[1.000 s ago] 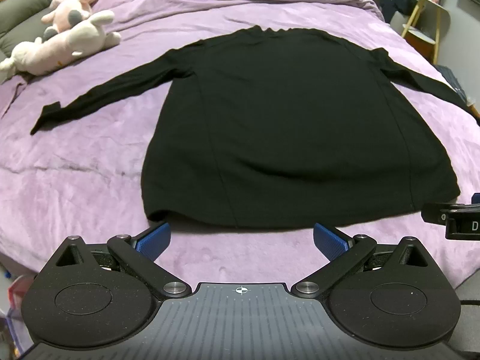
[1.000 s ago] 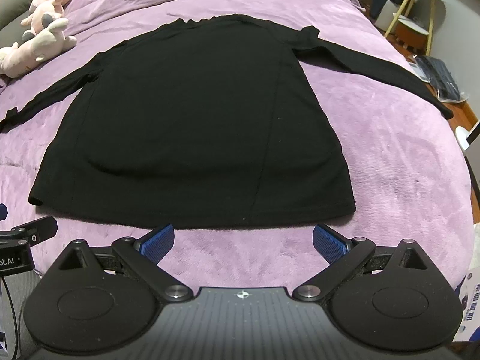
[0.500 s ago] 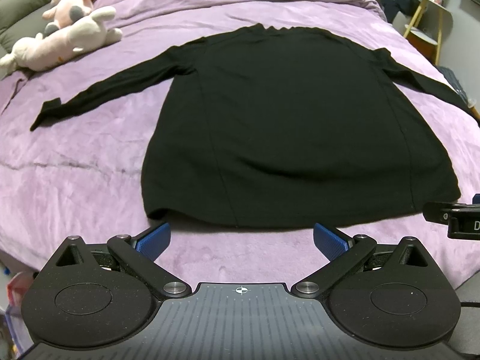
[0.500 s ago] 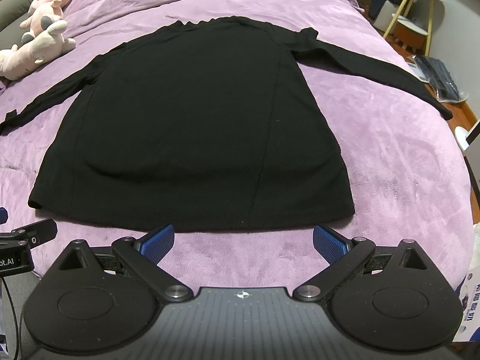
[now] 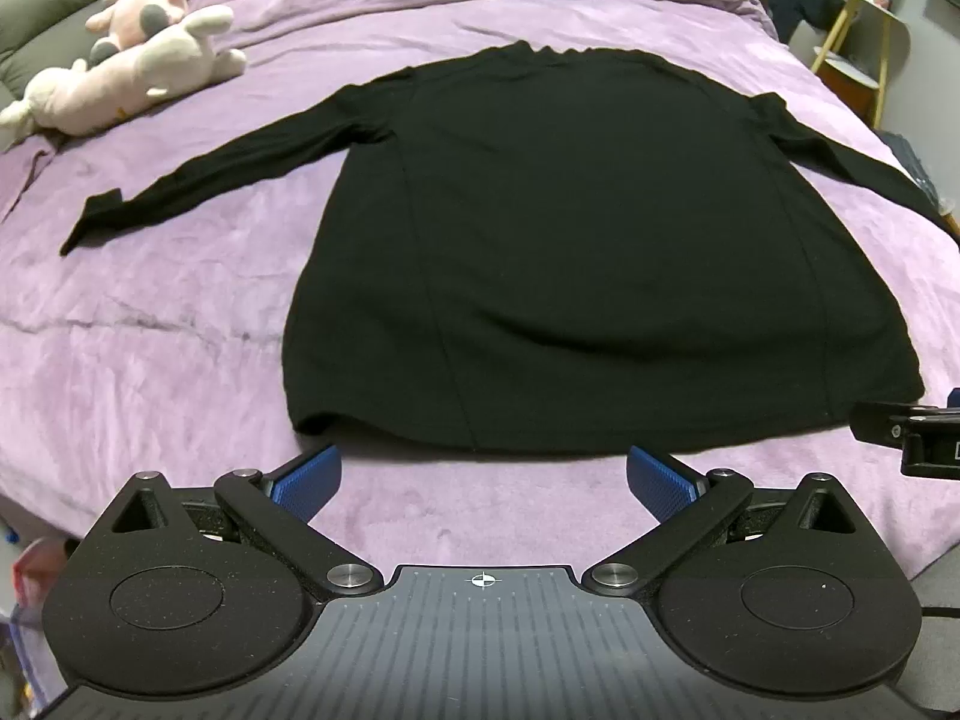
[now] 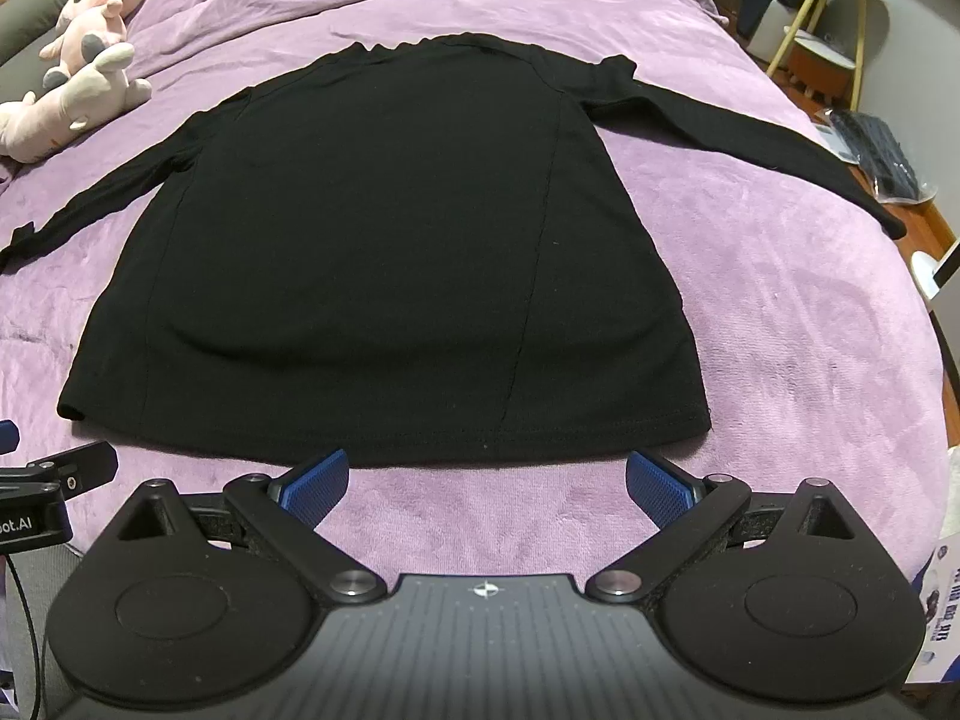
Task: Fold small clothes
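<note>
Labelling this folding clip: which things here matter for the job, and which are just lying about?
Job:
black long-sleeved top spread flat
left gripper, open
right gripper, open

Lying about:
pink and white plush toys
purple plush bedspread
yellow-legged side table

A long-sleeved top [image 5: 588, 252] lies flat on the bed cover [image 5: 150, 360], hem at 6 o'clock, collar at 12, sleeves reaching toward 9 and 3. Plush toys [image 5: 132, 66] lie on the cover at 10 o'clock.
</note>
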Available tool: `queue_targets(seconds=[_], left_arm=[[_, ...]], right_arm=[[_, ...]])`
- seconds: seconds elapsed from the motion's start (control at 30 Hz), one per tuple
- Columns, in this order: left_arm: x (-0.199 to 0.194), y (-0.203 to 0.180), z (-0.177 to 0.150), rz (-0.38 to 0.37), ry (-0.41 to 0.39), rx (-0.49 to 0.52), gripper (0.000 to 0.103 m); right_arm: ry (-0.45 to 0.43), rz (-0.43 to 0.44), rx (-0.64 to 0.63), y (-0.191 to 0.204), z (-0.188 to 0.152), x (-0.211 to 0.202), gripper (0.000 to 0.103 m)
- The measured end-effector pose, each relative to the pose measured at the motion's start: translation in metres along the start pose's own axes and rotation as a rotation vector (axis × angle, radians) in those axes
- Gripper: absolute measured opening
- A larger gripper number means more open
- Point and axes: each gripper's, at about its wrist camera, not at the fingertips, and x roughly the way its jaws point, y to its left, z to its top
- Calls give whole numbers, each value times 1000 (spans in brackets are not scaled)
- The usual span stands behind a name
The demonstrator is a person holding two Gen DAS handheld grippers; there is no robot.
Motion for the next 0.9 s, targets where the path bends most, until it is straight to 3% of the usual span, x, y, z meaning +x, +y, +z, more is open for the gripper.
queue_targets(seconds=[0.9], left_arm=[[5,9,4,-3,6,-11,103]], right_arm=[[0,9,4,0,0,0,99]])
